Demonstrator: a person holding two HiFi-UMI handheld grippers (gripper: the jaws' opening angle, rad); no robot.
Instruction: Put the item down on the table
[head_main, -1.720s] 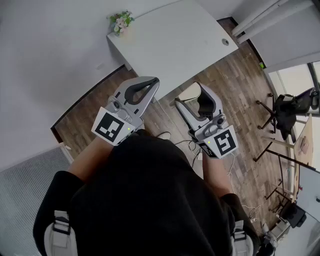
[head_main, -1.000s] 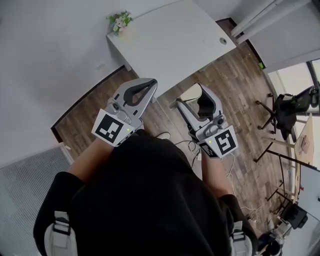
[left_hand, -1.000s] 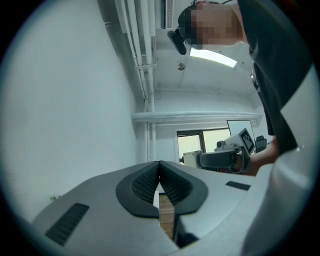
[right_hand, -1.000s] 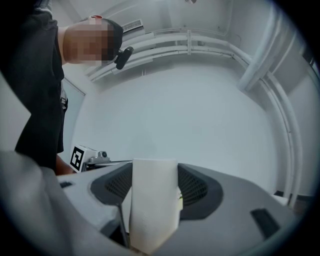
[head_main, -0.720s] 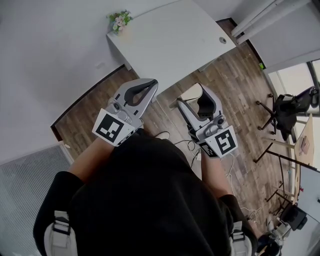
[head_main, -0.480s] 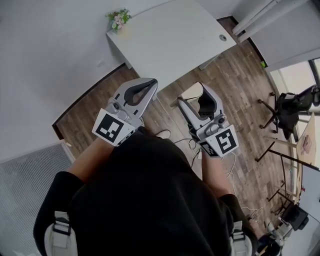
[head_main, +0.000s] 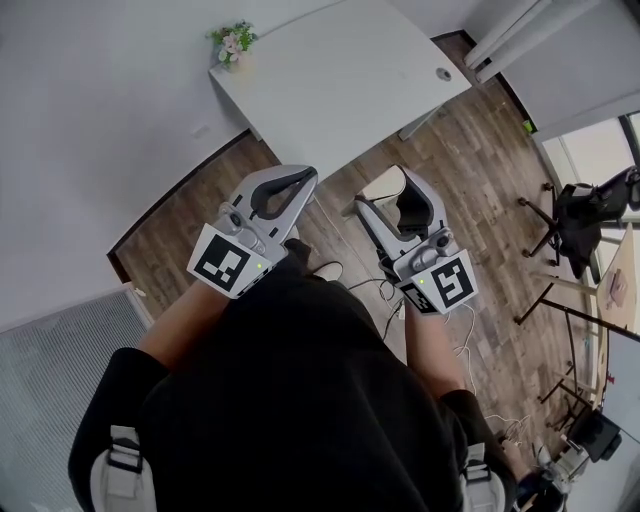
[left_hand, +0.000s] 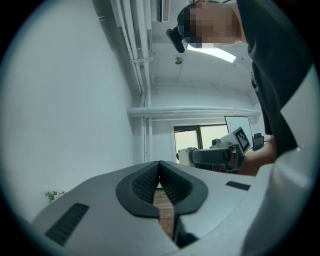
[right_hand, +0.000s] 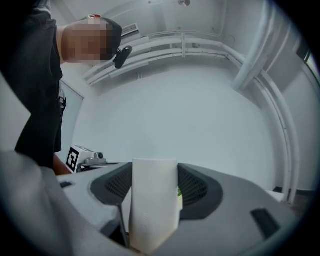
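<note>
1. Left hand-held gripper (head_main: 306, 176): held close in front of the person's torso, jaws pointing towards the surface (head_main: 340, 80). In the left gripper view the ribbed pads meet at their tips with nothing between them. It takes no load, so it appears to be parked clear of the work.

2. Surface: a white top ahead of both hand-held grippers and below them, with wooden floor (head_main: 470, 130) showing in between. A small bunch of flowers (head_main: 228, 42) stands at its far-left corner. The rest of the top is bare, giving ample room for placement.

3. Right hand-held gripper (head_main: 381, 189): also held near the torso, level with the left one. Its jaws stand partly apart and are clamped on the item (right_hand: 152, 200), a white flat-faced piece that stands upright between the pads and rises above them. A small green mark shows at its right edge. What the item is cannot be made out.

4. Status: the item is in the air, well apart from the surface. Placement is judged not yet begun. The next move calls for carrying the right hand-held gripper forward and down over the bare top before the jaws are released.
</note>
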